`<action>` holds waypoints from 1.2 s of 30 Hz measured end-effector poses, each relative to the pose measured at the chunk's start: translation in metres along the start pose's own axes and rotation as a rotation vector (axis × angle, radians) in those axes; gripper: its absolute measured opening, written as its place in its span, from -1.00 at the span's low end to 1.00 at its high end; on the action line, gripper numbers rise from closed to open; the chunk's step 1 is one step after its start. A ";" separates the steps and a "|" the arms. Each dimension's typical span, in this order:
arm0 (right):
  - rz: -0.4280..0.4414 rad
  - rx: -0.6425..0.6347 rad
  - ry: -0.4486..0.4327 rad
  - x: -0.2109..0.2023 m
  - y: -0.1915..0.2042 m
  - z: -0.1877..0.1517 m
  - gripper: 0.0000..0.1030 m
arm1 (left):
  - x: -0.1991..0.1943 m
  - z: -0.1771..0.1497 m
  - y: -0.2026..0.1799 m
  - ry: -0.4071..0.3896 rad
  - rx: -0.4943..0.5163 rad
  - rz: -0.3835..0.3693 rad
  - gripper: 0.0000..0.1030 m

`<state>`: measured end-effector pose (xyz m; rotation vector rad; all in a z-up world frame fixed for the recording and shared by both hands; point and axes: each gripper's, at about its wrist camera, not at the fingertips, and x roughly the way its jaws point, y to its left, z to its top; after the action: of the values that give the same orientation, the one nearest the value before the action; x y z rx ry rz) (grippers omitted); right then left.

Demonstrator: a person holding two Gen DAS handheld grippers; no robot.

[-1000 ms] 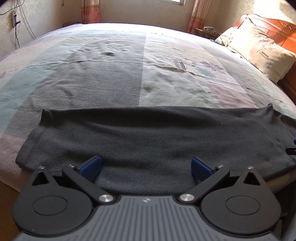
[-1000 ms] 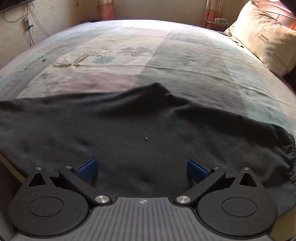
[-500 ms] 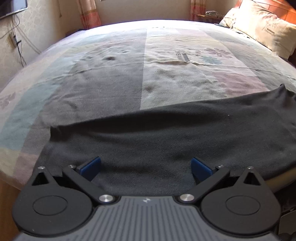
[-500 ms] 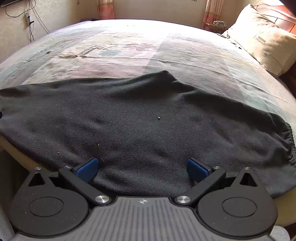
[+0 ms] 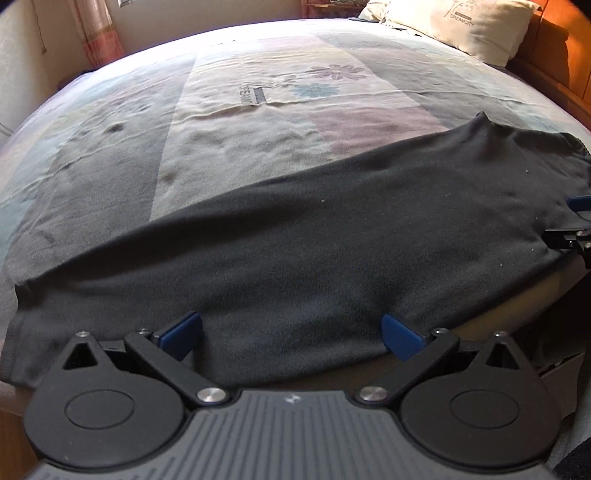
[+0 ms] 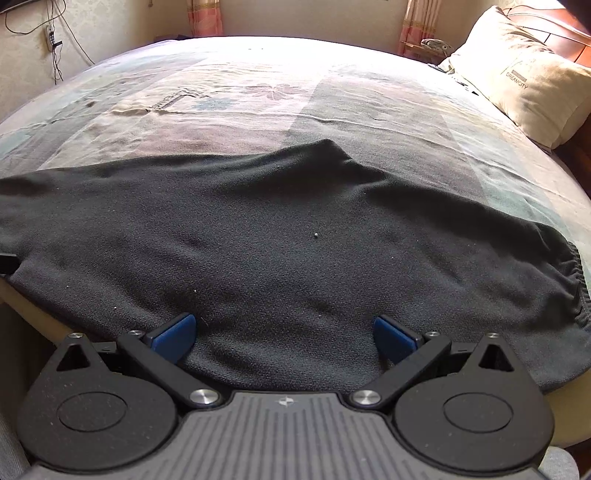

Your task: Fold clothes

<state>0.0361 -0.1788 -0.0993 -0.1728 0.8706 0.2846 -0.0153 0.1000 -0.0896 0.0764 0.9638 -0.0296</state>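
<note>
A black fleece garment [image 5: 314, 251] lies spread flat along the near edge of the bed, its elastic waistband [image 6: 574, 280] at the right end. My left gripper [image 5: 291, 334] hovers open over the garment's near hem, blue pads wide apart with nothing between them. My right gripper [image 6: 282, 334] is also open, above the near hem of the same black garment [image 6: 288, 240]. In the left wrist view the right gripper [image 5: 576, 225] shows at the far right edge, over the cloth.
The patchwork bedspread [image 5: 258, 110] stretches beyond the garment. A beige pillow [image 6: 524, 88] leans against the wooden headboard [image 5: 554, 55] at the right. Curtains [image 6: 205, 16] and a wall with hanging cables [image 6: 51, 37] stand behind the bed. The mattress edge [image 6: 33, 314] runs below the hem.
The left gripper's view has swung to the right, so the garment now runs diagonally and the right gripper shows at its edge. The right gripper has risen slightly. Both stay open.
</note>
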 end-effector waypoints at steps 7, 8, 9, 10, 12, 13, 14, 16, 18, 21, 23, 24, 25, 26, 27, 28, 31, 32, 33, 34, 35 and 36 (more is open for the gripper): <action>0.006 -0.005 -0.021 -0.001 -0.001 -0.003 1.00 | -0.011 0.007 0.012 -0.037 -0.050 -0.030 0.99; 0.006 -0.005 -0.024 -0.001 -0.001 -0.003 1.00 | -0.009 0.008 0.015 -0.037 -0.068 -0.042 0.99; 0.006 -0.005 -0.027 -0.001 -0.001 -0.004 1.00 | -0.004 0.007 0.018 -0.024 -0.087 -0.056 0.99; 0.006 -0.005 -0.029 -0.001 -0.001 -0.004 1.00 | 0.001 0.005 0.022 -0.003 -0.108 -0.064 0.99; 0.007 -0.007 -0.031 -0.002 -0.001 -0.005 1.00 | -0.001 0.000 0.030 -0.010 -0.141 -0.082 0.99; 0.008 -0.007 -0.032 -0.002 -0.001 -0.005 1.00 | -0.005 -0.001 0.037 -0.014 -0.167 -0.107 0.99; 0.009 -0.008 -0.032 -0.002 -0.001 -0.005 1.00 | -0.010 -0.001 0.046 -0.026 -0.205 -0.128 0.99; 0.009 -0.008 -0.033 -0.002 -0.001 -0.006 1.00 | -0.022 -0.004 0.075 -0.071 -0.320 -0.161 0.99; 0.006 -0.006 -0.032 -0.002 -0.001 -0.005 1.00 | -0.032 -0.007 0.106 -0.116 -0.445 -0.189 0.99; 0.003 -0.005 -0.031 -0.002 0.000 -0.005 1.00 | -0.041 -0.021 0.168 -0.167 -0.724 -0.177 0.99; 0.003 -0.004 -0.032 -0.003 0.000 -0.005 1.00 | -0.044 -0.038 0.203 -0.188 -0.914 -0.165 0.99; 0.002 -0.003 -0.032 -0.003 0.000 -0.005 1.00 | -0.045 -0.049 0.217 -0.197 -1.002 -0.174 0.99; 0.001 -0.001 -0.032 -0.003 0.000 -0.005 1.00 | -0.045 -0.058 0.226 -0.207 -1.062 -0.193 0.99; 0.000 0.000 -0.032 -0.003 0.000 -0.005 1.00 | -0.045 -0.067 0.234 -0.219 -1.118 -0.215 0.99; -0.001 0.001 -0.031 -0.003 0.000 -0.005 1.00 | -0.044 -0.074 0.239 -0.230 -1.159 -0.235 0.99; -0.002 0.002 -0.031 -0.002 0.000 -0.005 1.00 | -0.042 -0.079 0.242 -0.233 -1.182 -0.241 0.99; -0.006 0.005 -0.023 -0.002 0.001 -0.003 1.00 | -0.037 -0.085 0.244 -0.230 -1.216 -0.239 0.99; -0.008 0.006 -0.020 -0.002 0.001 -0.003 1.00 | -0.035 -0.085 0.244 -0.233 -1.222 -0.250 0.99; -0.009 0.007 -0.020 -0.002 0.001 -0.004 1.00 | -0.033 -0.085 0.244 -0.236 -1.227 -0.261 0.99; -0.011 0.008 -0.020 -0.002 0.001 -0.004 1.00 | -0.031 -0.085 0.244 -0.239 -1.232 -0.273 0.99; -0.012 0.008 -0.020 -0.002 0.001 -0.004 1.00 | -0.029 -0.085 0.244 -0.242 -1.238 -0.284 0.99; -0.012 0.009 -0.018 -0.002 0.002 -0.004 1.00 | -0.028 -0.084 0.243 -0.248 -1.237 -0.294 0.99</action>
<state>0.0315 -0.1787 -0.1003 -0.1673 0.8522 0.2707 -0.0855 0.3488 -0.1013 -1.1796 0.6061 0.2812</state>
